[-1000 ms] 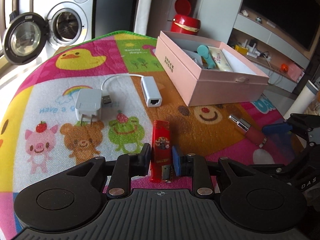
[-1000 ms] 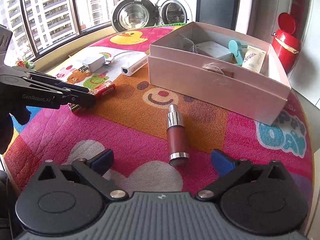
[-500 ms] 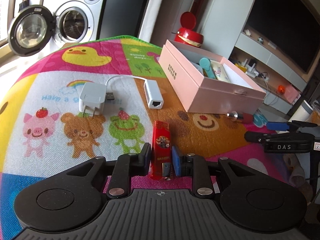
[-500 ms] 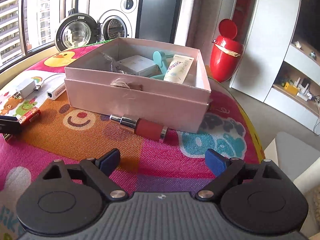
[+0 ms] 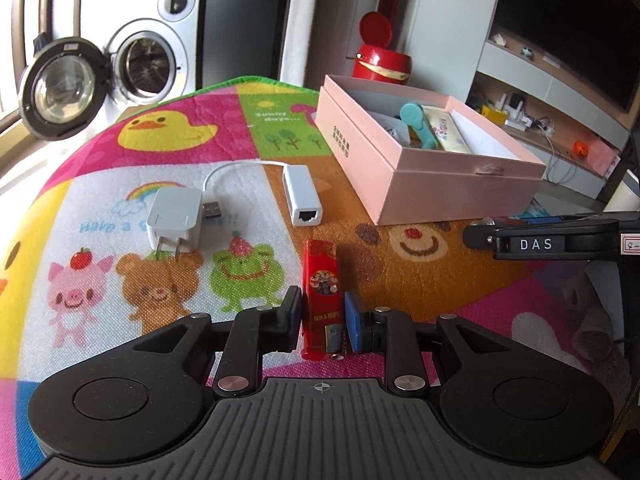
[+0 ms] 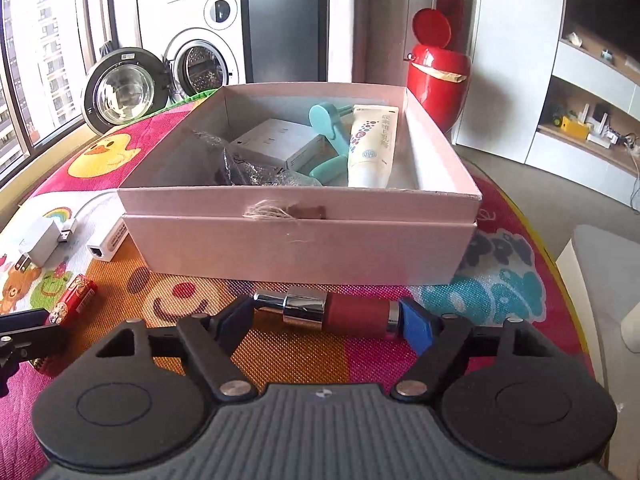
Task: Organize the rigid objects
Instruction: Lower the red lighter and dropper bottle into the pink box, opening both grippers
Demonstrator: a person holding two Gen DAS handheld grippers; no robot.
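The pink box (image 5: 404,176) and right hand-held gripper (image 5: 480,236) hide the bottle.

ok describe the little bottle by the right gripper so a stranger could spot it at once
Start at the open pink box on the cartoon play mat. On the mat just in front of its near wall lies a small bottle on its side, between the right gripper's fingers, which have just been closing. Its dark red body and shiny chrome neck set it apart from the flat red lighter.

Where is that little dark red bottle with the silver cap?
In the right wrist view, the bottle lies on the mat before the pink box, between the right gripper's fingers.
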